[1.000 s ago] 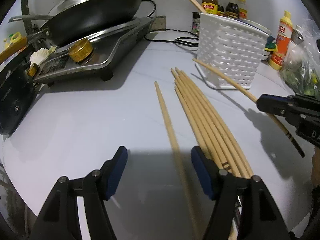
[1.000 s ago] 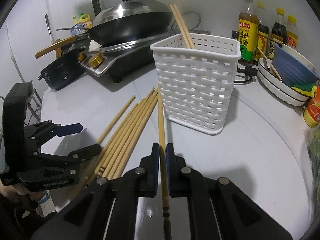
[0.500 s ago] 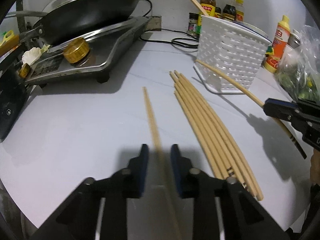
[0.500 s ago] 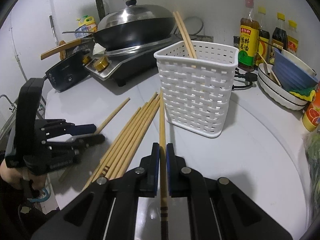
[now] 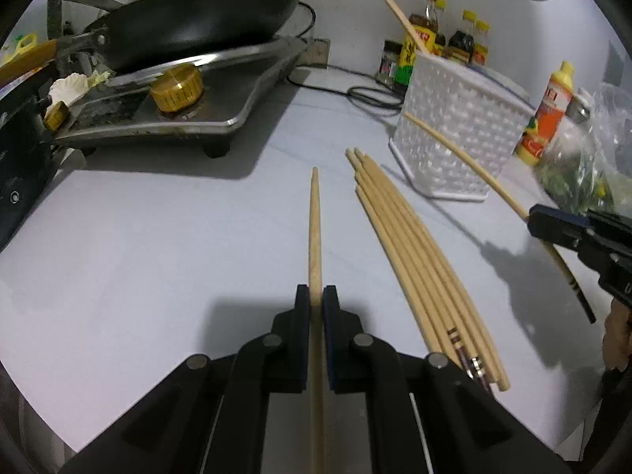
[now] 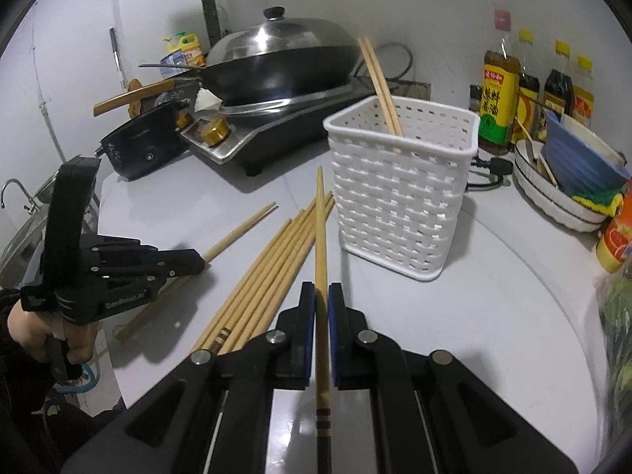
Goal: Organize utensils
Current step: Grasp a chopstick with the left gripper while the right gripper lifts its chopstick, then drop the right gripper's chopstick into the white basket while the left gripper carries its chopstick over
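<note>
My left gripper [image 5: 315,296] is shut on a single wooden chopstick [image 5: 315,233] that points away over the white counter; the same grip shows in the right wrist view, where the left gripper [image 6: 197,260] clamps that chopstick [image 6: 241,233]. My right gripper [image 6: 322,296] is shut on another chopstick [image 6: 320,237], its tip raised toward the white lattice basket [image 6: 399,193]. Two chopsticks [image 6: 379,79] stand in that basket. A bundle of several chopsticks [image 5: 418,260] lies on the counter between the grippers. In the left wrist view the right gripper [image 5: 533,217] holds its chopstick [image 5: 466,158] beside the basket [image 5: 458,130].
A gas stove [image 5: 177,106] with a lidded wok [image 5: 189,19] stands at the back left. Sauce bottles [image 6: 497,94] line the back wall, and stacked dishes [image 6: 568,181] sit at the right. A power cable [image 5: 367,94] runs behind the basket. A bag of greens [image 5: 584,166] lies far right.
My left gripper closed from wide open onto the lone chopstick and lifted it slightly off the counter. The right gripper kept its chopstick and barely moved.
</note>
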The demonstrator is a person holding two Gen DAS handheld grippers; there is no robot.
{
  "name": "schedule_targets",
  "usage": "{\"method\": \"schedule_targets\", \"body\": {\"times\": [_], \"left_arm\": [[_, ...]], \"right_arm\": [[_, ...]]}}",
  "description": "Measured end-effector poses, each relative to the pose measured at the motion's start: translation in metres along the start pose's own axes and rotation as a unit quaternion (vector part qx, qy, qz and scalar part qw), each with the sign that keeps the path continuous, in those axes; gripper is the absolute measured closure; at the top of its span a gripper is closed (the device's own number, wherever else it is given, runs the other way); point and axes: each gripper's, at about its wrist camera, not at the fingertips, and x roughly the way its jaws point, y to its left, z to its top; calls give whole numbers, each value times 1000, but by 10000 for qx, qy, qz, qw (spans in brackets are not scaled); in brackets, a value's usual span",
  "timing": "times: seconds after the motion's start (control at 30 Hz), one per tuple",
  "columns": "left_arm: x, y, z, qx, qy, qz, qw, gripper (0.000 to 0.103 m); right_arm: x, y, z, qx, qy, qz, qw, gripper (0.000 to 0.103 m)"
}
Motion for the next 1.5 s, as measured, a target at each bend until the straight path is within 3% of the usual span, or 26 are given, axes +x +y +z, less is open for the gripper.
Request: {"method": "schedule_targets", "body": {"times": [0.37,0.77,1.17,1.5], "left_arm": [[-42,4,14,-161,-541,-191,9982,97],[-71,13,33,-177,-1021,-326,9941,97],[-83,33,50,-229,-1369,-431,9894,97],[-80,55,56,-342,-1467,-478,9874,97]], "right_arm": [[-31,4,30,-121,-382,132,9991,97],[-51,-12,86,-258,-788,-38,9966,97],[-30,-33,148,-208,-927,-95,9954,97],[5,-37,181,-279,-857,-234,9957,97]]}}
